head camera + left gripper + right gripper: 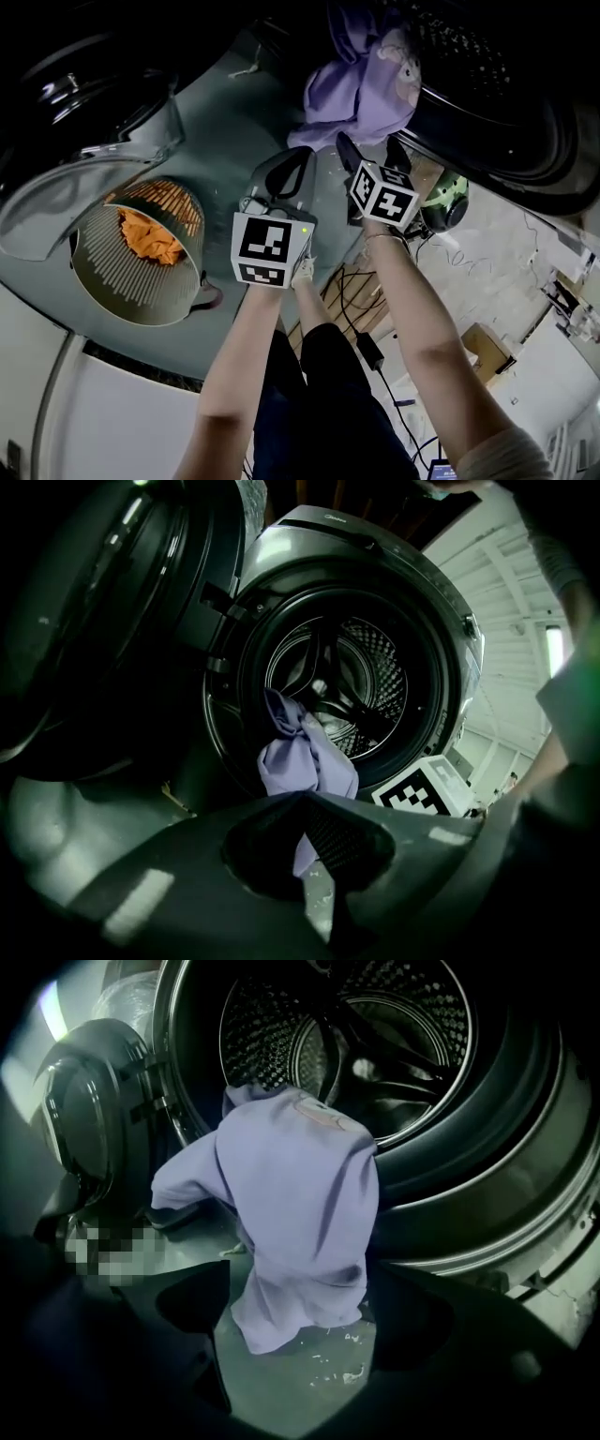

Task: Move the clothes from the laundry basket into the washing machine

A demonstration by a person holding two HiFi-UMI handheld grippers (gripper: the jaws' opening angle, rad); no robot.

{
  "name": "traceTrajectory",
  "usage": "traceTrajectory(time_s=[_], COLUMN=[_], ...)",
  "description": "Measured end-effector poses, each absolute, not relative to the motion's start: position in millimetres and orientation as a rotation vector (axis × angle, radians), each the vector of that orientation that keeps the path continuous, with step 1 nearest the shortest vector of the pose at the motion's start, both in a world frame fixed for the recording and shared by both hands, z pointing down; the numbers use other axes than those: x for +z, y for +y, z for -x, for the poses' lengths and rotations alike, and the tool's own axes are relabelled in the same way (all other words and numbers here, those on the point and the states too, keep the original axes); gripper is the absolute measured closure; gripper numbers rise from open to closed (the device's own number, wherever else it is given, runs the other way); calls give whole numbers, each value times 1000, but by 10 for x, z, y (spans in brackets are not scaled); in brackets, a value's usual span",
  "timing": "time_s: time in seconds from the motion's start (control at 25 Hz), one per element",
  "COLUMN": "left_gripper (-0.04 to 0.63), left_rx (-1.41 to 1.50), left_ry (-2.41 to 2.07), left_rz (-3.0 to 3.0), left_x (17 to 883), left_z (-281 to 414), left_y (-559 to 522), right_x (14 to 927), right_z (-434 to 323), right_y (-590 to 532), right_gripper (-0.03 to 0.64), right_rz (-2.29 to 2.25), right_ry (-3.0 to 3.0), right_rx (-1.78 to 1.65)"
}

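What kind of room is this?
Probably a laundry area. A front-loading washing machine stands open with a purple garment hanging from its drum, and a laundry basket nearby holds orange cloth.

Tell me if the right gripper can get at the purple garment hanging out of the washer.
Probably yes. The right gripper has its jaws apart, and the loose end of the garment hangs from the rim of the washer right in front of them, with nothing in between.
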State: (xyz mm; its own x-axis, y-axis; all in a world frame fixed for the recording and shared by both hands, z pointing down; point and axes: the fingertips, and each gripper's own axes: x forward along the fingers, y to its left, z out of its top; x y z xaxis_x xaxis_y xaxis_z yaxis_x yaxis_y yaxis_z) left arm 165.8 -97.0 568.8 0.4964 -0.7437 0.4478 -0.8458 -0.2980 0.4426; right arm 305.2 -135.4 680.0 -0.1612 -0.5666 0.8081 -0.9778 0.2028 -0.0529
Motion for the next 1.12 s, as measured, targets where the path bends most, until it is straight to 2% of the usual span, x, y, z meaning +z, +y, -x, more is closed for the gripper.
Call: traceTrajectory(time_s=[0.16,0.32,0.4,0.52,0.56,1.12], left_gripper=[594,594,594,594,594,594], left_rx=[212,242,243,233,228,191], left_ry=[-1300,-1282,-1282,-1292,-1295,-1342], left_rz=[-2139,-2181,-2183,-2170,-2166,-2185], left_x=[5760,5801,5817,5843,5842,5457], left_z=[-1704,-1755,-1756,-1722,-1708,-1616], left_y=[-1042,-1018,-997,-996,-998,-1182], right_x=[6907,6979,6987,6911,6871,5448], right_z=[-3083,-3075,-3082,-3037,-3006,-2757], right_y=[-1421,-1485,-1532,-1559,-1546,-1883], right_gripper=[152,223,311,514,545,558], right_rz=[-1436,-1434,-1435,-1422,-1422,-1624], right_ry=[-1831,-1821,-1810,-1816,-1830,-2144], right_rx=[766,745,756,753,755,598])
